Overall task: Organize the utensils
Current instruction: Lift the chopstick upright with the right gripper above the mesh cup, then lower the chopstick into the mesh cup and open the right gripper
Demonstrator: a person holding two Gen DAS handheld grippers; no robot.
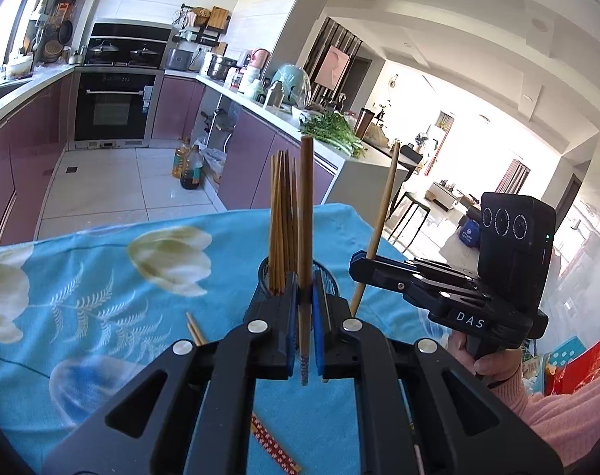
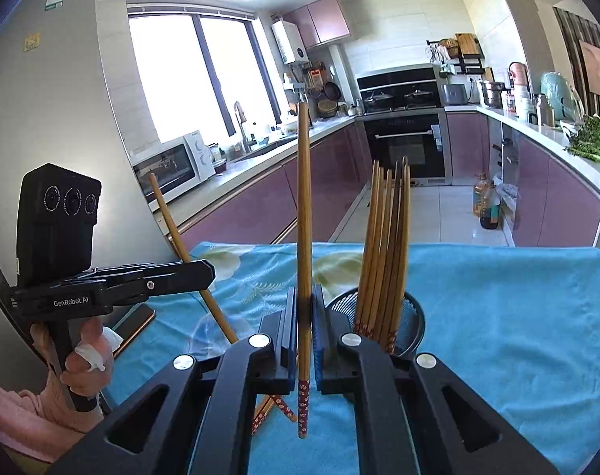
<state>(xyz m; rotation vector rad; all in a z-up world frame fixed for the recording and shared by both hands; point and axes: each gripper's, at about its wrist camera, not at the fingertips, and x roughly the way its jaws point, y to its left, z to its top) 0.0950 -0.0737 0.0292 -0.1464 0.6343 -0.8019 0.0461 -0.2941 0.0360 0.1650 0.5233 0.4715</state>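
**Inspector:** Status of both tools relative to the mesh holder point(image 2: 412, 318)?

**Assistant:** The left gripper point(image 1: 306, 306) is clamped on one chopstick point(image 1: 306, 237), held just in front of the holder. The right gripper point(image 2: 304, 308) is clamped on a second chopstick point(image 2: 304, 237), just to the left of the holder in its own view. Neither stick touches the holder.

**Inspector:** Orientation?

**Assistant:** Both long axes stand near upright. The right-hand stick has its red patterned end down and its plain end up. The left-hand stick has a ridged tip hanging below the jaws. In the other camera's view each leans a little. The bundle point(image 2: 385, 253) already in the holder stands upright, patterned ends down.

**Inspector:** Recommendation for the step in hand?

**Assistant:** In my judgement, bring each stick over the holder's rim, clear of the bundle's tops, keep the axis vertical, lower until the bottom end is inside, then release. One at a time, so the two tools do not collide above the holder. A tilted entry could snag the mesh.

**Inspector:** Outstanding items?

**Assistant:** Loose chopsticks point(image 2: 274, 405) lie on the blue cloth point(image 2: 498, 297) in front of the holder.
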